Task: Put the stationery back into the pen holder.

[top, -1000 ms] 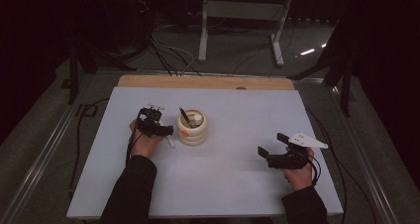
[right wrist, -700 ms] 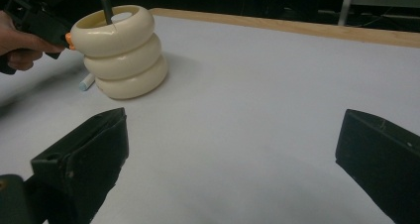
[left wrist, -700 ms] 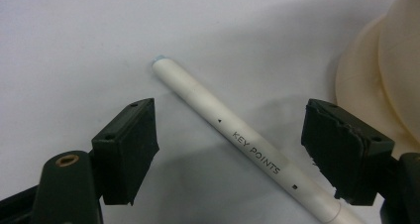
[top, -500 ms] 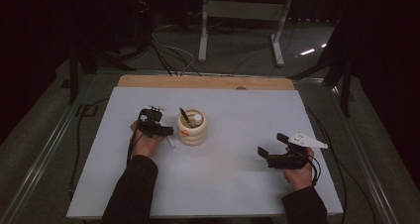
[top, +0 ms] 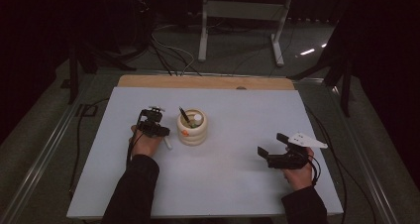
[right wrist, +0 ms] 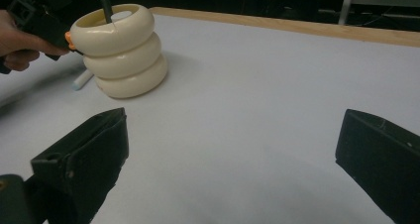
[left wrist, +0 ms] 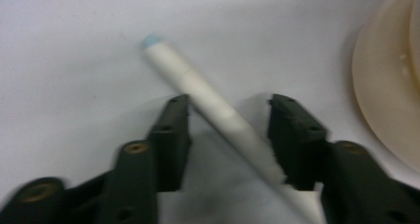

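So the left gripper [left wrist: 228,135] has just been closing its jaws around the white cylindrical marker with the pale blue tip [left wrist: 218,115], which lies flat on the white table [top: 237,184] just left of the cream ribbed ring-stack pen holder [top: 192,130]. The jaws are narrow now and the marker runs slantwise between them, though I can't tell if they're really pinching it yet. Looks like pickup is starting. Compared with a second ago, both hands sit in the same spots. The right gripper [right wrist: 233,154] hangs wide and empty, well right of the holder.
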`<state>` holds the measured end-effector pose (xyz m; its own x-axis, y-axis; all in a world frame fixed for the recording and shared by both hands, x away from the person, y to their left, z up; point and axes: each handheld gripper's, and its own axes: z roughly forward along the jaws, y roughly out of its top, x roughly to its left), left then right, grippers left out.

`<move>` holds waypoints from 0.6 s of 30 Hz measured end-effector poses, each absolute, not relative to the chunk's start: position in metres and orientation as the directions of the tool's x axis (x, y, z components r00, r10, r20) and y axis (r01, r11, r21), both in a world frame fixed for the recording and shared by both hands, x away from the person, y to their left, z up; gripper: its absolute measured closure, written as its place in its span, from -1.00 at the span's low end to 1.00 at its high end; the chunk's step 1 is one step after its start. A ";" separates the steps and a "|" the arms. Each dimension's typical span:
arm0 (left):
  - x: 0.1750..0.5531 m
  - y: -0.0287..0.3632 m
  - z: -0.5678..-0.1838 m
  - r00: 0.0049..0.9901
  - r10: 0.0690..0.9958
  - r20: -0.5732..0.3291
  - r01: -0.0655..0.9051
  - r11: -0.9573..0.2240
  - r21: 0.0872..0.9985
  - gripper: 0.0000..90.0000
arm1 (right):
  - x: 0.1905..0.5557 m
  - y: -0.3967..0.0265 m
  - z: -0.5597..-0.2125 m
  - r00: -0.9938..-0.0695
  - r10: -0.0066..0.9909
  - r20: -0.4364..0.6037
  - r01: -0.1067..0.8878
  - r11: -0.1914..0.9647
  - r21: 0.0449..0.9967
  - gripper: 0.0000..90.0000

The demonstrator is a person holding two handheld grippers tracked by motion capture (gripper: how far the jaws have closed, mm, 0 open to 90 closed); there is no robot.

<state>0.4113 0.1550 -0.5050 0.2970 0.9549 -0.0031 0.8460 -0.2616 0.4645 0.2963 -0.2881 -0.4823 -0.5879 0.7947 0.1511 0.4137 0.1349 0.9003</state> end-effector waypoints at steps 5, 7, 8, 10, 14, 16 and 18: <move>0.412 0.157 -0.502 0.293 0.956 -0.008 0.865 -0.261 0.429 0.72 | 0.296 -0.288 -0.482 -0.589 0.794 0.151 0.414 0.136 0.900 -0.99; 0.413 0.157 -0.502 0.297 0.955 -0.006 0.867 -0.268 0.419 0.76 | 0.296 -0.288 -0.482 -0.589 0.794 0.151 0.414 0.136 0.900 -0.99; 0.414 0.157 -0.501 0.303 0.953 -0.001 0.867 -0.275 0.415 0.76 | 0.296 -0.288 -0.482 -0.589 0.794 0.151 0.415 0.136 0.900 -0.99; 0.415 0.157 -0.501 0.308 0.951 -0.003 0.867 -0.279 0.412 0.76 | 0.296 -0.288 -0.482 -0.588 0.795 0.153 0.416 0.135 0.899 -0.99; 0.414 0.158 -0.501 0.320 0.947 -0.005 0.863 -0.289 0.415 0.76 | 0.297 -0.289 -0.482 -0.585 0.796 0.153 0.416 0.133 0.900 -0.99; 0.414 0.158 -0.501 0.318 0.948 0.000 0.859 -0.289 0.422 0.77 | 0.297 -0.288 -0.483 -0.586 0.796 0.153 0.416 0.134 0.899 -0.99; 0.413 0.159 -0.500 0.319 0.948 -0.001 0.853 -0.287 0.437 0.77 | 0.297 -0.288 -0.483 -0.586 0.796 0.153 0.417 0.133 0.899 -0.99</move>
